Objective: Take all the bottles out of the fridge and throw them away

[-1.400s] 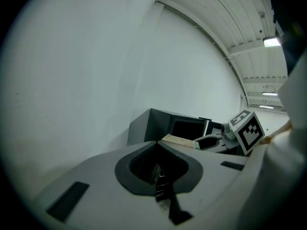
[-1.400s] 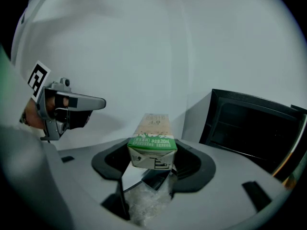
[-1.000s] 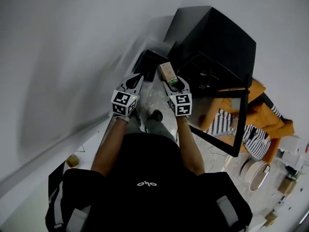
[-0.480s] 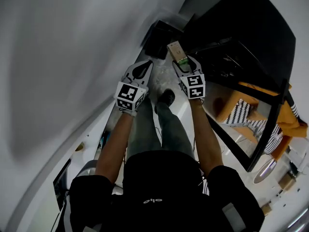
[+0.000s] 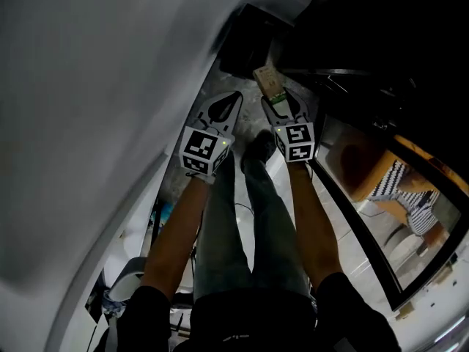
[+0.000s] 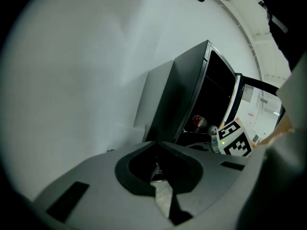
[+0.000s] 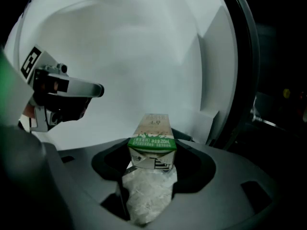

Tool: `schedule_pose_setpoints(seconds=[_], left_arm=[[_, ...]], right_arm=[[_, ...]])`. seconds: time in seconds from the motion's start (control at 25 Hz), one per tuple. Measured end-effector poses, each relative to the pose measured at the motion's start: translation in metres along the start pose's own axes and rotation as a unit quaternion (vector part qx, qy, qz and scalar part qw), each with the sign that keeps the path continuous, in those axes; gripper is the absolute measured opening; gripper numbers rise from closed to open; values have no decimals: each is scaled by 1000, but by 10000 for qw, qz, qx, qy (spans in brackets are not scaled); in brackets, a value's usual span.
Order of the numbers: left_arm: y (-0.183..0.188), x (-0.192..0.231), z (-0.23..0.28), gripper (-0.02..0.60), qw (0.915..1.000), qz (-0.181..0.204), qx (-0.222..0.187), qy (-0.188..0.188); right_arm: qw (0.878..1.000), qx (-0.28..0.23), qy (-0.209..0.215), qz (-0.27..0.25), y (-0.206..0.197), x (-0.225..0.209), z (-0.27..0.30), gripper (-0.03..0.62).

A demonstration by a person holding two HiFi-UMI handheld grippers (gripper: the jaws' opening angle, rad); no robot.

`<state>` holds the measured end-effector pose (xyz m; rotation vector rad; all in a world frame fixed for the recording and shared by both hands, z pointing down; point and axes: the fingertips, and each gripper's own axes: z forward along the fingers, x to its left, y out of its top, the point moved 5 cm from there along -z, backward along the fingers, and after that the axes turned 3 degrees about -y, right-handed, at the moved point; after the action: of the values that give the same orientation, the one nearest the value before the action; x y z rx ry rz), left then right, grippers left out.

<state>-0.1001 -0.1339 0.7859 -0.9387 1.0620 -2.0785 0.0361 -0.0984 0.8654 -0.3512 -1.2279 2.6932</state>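
two grippers (image 5: 236, 95) (image 5: 282, 103), one milk carton (image 5: 268, 81); one black fridge (image 6: 184, 97)

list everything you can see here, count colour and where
carton: one, beige with green band, between the jaws of the right gripper
fridge: one, black, door open, ahead on the right
red item: one, inside the fridge, too small to name
wall: one, white, at left
black container: one, low against the wall
left gripper: one, grey, jaws shut, empty
right gripper: one, grey, jaws closed on the carton
legs: two, grey trousers, below the grippers
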Motion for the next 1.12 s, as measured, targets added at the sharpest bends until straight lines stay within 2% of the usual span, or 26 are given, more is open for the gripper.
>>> schedule_pose_setpoints(seconds=[0.16, 0.32, 0.68, 1.12], left_arm=[[-30, 19, 16, 6, 9999, -43, 116, -20], [-40, 28, 21, 6, 9997, -78, 214, -22], [-34, 54, 29, 6, 9999, -58, 104, -29], [-37, 106, 93, 6, 9987, 437, -244, -14]], right_arm=[[9997, 231, 3, 111, -44, 5, 19, 267], [9991, 379, -6, 162, -61, 5, 32, 267], [9991, 349, -91, 226, -59, -1, 83, 267], [9999, -100, -69, -27, -36, -39, 196, 267]])
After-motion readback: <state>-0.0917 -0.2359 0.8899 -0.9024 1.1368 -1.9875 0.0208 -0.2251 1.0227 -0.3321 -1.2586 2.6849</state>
